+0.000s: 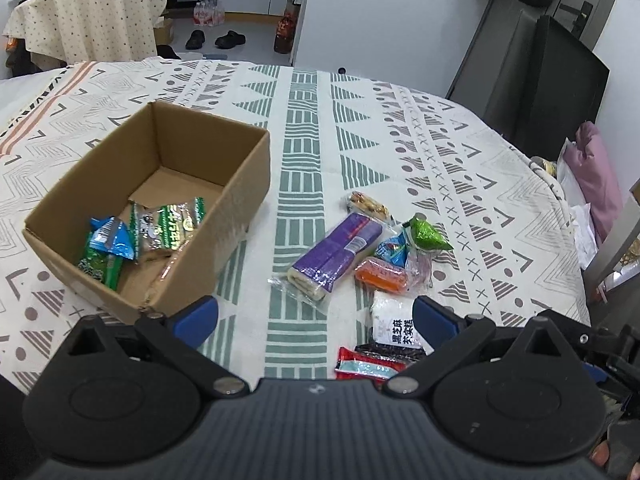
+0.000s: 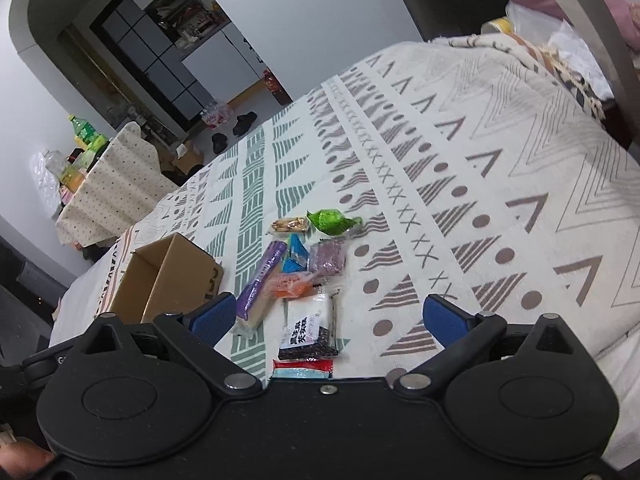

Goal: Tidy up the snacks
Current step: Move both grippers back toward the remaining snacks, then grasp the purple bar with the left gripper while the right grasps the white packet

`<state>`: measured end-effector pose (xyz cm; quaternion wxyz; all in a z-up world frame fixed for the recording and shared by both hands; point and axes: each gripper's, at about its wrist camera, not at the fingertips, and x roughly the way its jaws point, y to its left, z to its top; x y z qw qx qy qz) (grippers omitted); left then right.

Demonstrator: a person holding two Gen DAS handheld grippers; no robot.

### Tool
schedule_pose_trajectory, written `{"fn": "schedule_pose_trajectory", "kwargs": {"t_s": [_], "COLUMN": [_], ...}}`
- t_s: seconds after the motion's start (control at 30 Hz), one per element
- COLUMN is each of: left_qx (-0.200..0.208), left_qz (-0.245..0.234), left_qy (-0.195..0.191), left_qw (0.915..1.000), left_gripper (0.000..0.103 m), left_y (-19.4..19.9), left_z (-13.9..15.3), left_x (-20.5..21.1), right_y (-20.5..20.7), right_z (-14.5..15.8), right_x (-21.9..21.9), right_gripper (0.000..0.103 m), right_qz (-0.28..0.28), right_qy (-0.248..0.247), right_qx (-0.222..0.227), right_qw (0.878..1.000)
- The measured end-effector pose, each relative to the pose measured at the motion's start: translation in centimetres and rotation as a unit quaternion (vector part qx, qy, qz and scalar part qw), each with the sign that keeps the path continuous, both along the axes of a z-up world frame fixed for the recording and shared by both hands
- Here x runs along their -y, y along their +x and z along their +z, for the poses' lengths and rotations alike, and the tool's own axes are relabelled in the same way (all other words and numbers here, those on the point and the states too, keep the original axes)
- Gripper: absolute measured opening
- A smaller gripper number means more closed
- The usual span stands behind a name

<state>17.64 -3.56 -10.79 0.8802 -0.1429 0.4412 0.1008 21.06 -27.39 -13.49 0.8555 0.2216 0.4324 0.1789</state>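
Observation:
An open cardboard box sits on the patterned cloth, with several snack packets inside, green and blue ones among them. To its right lies a loose pile: a long purple pack, an orange packet, a green wrapped sweet, a white and black packet and a red-ended packet. My left gripper is open above the near end of the pile. My right gripper is open over the white and black packet, its pads clear of it.
The table cloth runs wide to the right of the pile. A black chair back stands at the far right edge, with pink cloth beside it. A second covered table with bottles stands behind to the left.

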Motion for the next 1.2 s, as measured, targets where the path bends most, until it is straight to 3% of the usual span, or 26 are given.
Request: {"fn": "schedule_pose_trajectory", "kwargs": {"t_s": [0.43,0.57,0.9,1.0,1.07,1.13,1.2], "left_qx": [-0.011,-0.009,-0.014,-0.016,-0.017,-0.018,-0.018], "left_qz": [-0.027,-0.040,-0.070,-0.074,-0.076,-0.081,-0.087], "left_qy": [-0.004,-0.001,-0.021,-0.024,-0.026,-0.035,-0.036], "left_qw": [0.9996,0.9992,0.9972,0.9969,0.9967,0.9960,0.9954], "left_gripper": [0.100,0.093,0.083,0.082,0.081,0.081,0.081], "left_y": [4.0,5.4,7.5,7.9,8.2,8.4,8.6], "left_z": [-3.6,-4.5,-6.9,-7.4,-7.6,-7.9,-8.1], "left_x": [0.5,0.2,-0.7,-1.2,-1.6,-1.9,-2.0], "right_y": [2.0,3.0,5.2,5.6,5.8,5.7,5.6], "right_z": [-3.0,-4.0,-6.2,-6.9,-7.3,-7.6,-7.4], "right_x": [-0.8,-2.2,-5.9,-6.6,-7.1,-7.4,-7.3], "right_gripper": [0.076,0.069,0.067,0.058,0.038,0.029,0.026], "right_qz": [0.010,0.019,0.036,0.036,0.040,0.043,0.040], "right_qy": [0.034,0.036,0.009,0.001,-0.003,-0.012,-0.014], "right_qx": [-0.059,-0.078,-0.105,-0.116,-0.124,-0.126,-0.120], "right_qw": [0.998,0.996,0.994,0.993,0.991,0.991,0.992]}}
